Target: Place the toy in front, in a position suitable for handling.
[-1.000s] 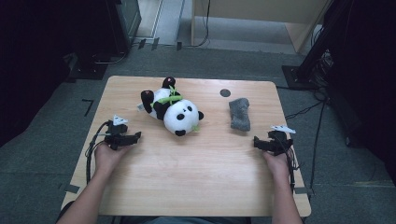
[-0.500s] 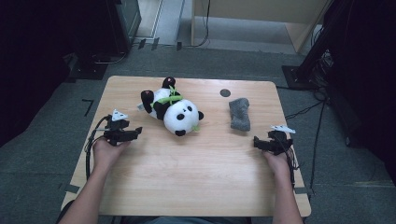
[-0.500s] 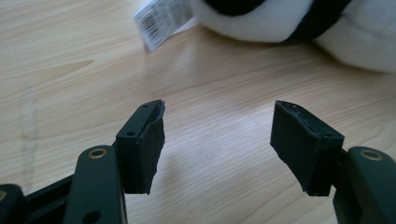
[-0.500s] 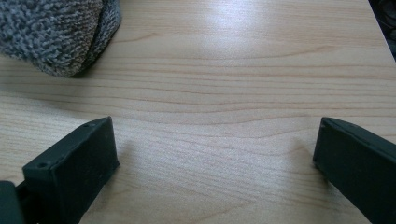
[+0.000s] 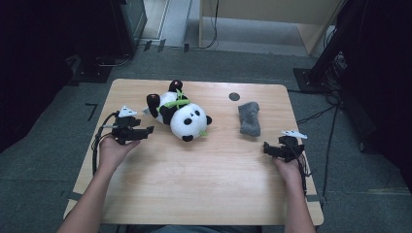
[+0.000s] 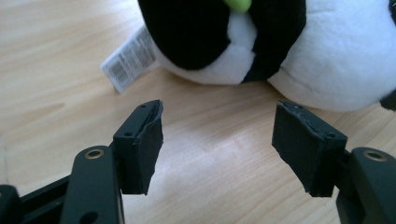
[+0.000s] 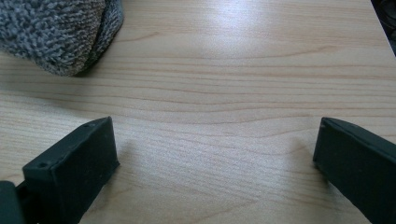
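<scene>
- Lying on its back near the far middle of the wooden table (image 5: 194, 194) is the toy panda (image 5: 180, 112), with its white head at 5 o'clock and its black feet at 11 o'clock. On its back like this, its soft body is easy to reach from the side.
- The left gripper (image 5: 145, 130) is at 9 o'clock from the panda, near it but not touching. Its jaws point right at the panda's body, so it looks ready to grab there.
- In the left gripper view, the left gripper (image 6: 217, 144) has its jaws partly apart, with just bare wood between them. They have opened a little just now. It holds nothing.
- A white tag (image 6: 128, 60) sticks out from the panda and lies flat on the wood.
- The grey fuzzy cloth (image 5: 249, 118) sits at 3 o'clock from the panda, well apart from it.
- The right gripper (image 5: 266, 147) waits at 5 o'clock from the cloth, near it. Its jaws are wide apart and hold nothing, maybe so it is ready to help.
</scene>
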Motion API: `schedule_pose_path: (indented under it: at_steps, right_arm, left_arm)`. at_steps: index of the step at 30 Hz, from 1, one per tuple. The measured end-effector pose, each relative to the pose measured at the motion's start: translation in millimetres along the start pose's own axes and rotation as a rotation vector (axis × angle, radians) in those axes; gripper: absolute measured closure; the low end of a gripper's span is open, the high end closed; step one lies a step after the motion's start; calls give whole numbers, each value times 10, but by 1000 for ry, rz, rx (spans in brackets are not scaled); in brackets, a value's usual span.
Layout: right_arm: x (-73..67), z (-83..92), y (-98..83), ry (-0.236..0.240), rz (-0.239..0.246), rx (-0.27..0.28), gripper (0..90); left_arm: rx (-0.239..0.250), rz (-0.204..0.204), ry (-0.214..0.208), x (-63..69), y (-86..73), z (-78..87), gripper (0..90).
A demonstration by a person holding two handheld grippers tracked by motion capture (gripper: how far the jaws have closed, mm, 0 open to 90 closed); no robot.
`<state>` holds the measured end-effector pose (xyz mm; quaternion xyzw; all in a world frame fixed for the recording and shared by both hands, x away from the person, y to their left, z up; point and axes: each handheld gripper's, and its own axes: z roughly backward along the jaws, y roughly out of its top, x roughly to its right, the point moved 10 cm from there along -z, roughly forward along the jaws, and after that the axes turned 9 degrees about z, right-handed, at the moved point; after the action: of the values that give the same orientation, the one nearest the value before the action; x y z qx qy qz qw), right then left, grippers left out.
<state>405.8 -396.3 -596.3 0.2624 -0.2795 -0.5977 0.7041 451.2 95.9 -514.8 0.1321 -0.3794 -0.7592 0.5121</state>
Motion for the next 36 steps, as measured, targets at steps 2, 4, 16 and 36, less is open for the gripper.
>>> schedule_pose_path:
  at_steps: [2, 4, 16, 36]
  right_arm:
    - [-1, 0, 0, 0, 0, 0, 0]
    - [0, 0, 0, 0, 0, 0, 0]
    - [-22, -7, 10, 16, 16, 2, 0]
    - [-25, -9, 12, 17, 15, 1, 0]
  left_arm:
    - [11, 3, -19, 38, 73, 2, 328]
    - [16, 0, -32, 82, 146, 6, 326]
    - [21, -51, -73, 300, 500, 33, 325]
    - [-6, -104, -67, 479, 808, -149, 325]
